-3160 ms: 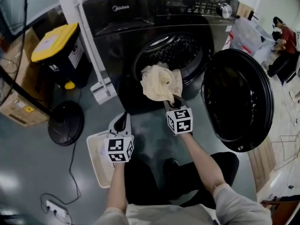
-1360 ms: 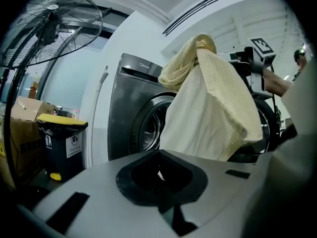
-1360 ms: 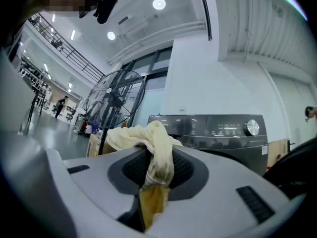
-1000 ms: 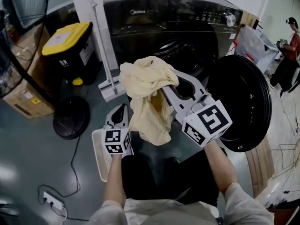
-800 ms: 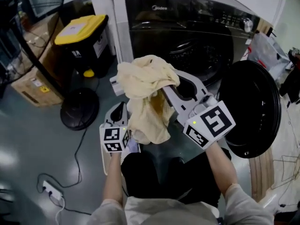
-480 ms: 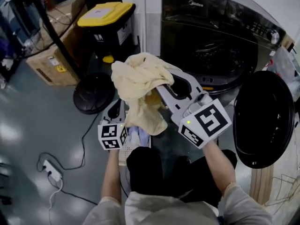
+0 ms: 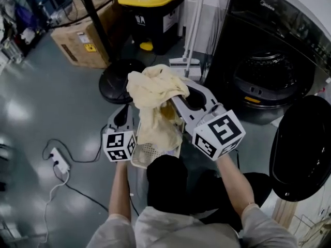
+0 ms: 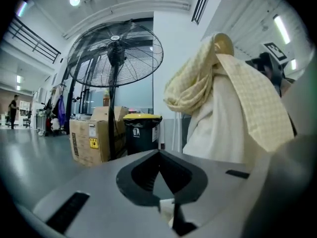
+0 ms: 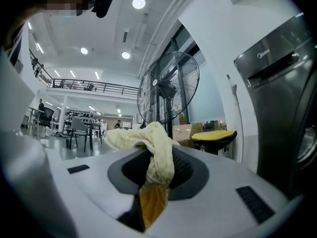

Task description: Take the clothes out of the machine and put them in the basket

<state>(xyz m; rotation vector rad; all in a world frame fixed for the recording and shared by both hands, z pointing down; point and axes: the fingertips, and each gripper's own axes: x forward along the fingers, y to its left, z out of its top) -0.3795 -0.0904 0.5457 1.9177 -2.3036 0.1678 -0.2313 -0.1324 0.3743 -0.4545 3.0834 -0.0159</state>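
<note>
A cream cloth (image 7: 154, 99) hangs bunched from my right gripper (image 7: 175, 96), which is shut on it and held level. In the right gripper view the cloth (image 9: 157, 155) is pinched between the jaws and a fold droops over them. The cloth's lower end dangles over the white basket (image 7: 146, 154) on the floor. My left gripper (image 7: 122, 115) is just left of the cloth, shut, with nothing in it. In the left gripper view the cloth (image 8: 223, 98) hangs to the right. The black washing machine (image 7: 279, 30) stands at the right, its drum (image 7: 269, 78) dark and its door (image 7: 304, 143) swung open.
A black bin with a yellow lid (image 7: 151, 6) and a cardboard box (image 7: 83, 39) stand at the back. A floor fan's round base (image 7: 120, 79) and pole are behind the grippers. A power strip (image 7: 59, 161) with its cable lies at the left. A broom head (image 7: 185, 63) leans by the machine.
Both grippers have swung left, away from the machine, with the cloth still in the right one. The cloth now hangs over the basket, and the machine has slid to the right of the view.
</note>
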